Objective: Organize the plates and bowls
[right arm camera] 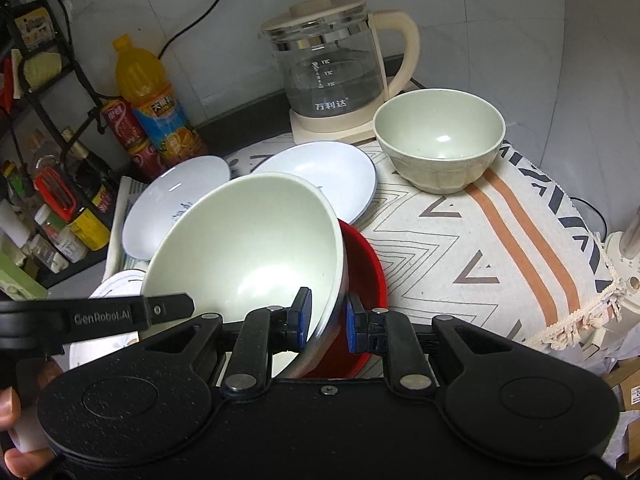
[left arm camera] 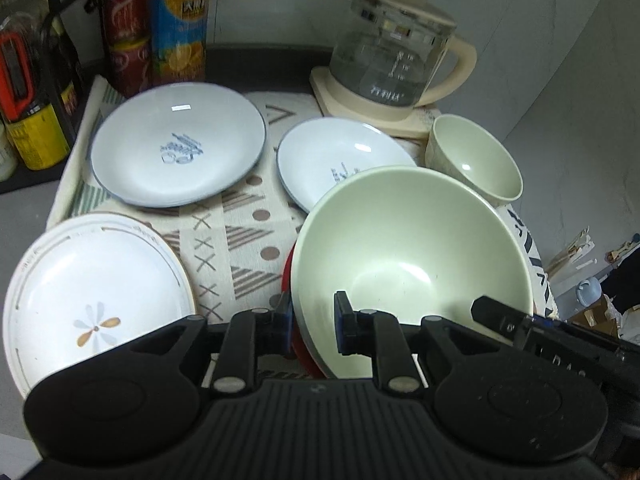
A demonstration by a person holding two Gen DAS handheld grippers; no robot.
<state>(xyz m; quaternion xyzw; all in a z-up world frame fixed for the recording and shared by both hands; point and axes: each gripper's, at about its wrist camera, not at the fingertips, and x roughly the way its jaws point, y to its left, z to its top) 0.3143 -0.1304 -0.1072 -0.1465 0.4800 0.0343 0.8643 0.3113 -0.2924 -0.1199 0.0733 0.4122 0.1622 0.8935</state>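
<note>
The left tool (left arm camera: 313, 322) and the right tool (right arm camera: 327, 322) each straddle the rim of the large green bowl (left arm camera: 408, 248), one finger inside and one outside; whether the pads actually clamp it cannot be told. The bowl tilts over a red bowl (right arm camera: 366, 264) on the cloth-covered bench (right arm camera: 460, 240). Behind lie two blue-rimmed plates (left arm camera: 178, 144), a small green bowl (right arm camera: 438, 140) and a glass kettle (right arm camera: 332, 76); a flower-patterned plate (left arm camera: 92, 292) sits left.
</note>
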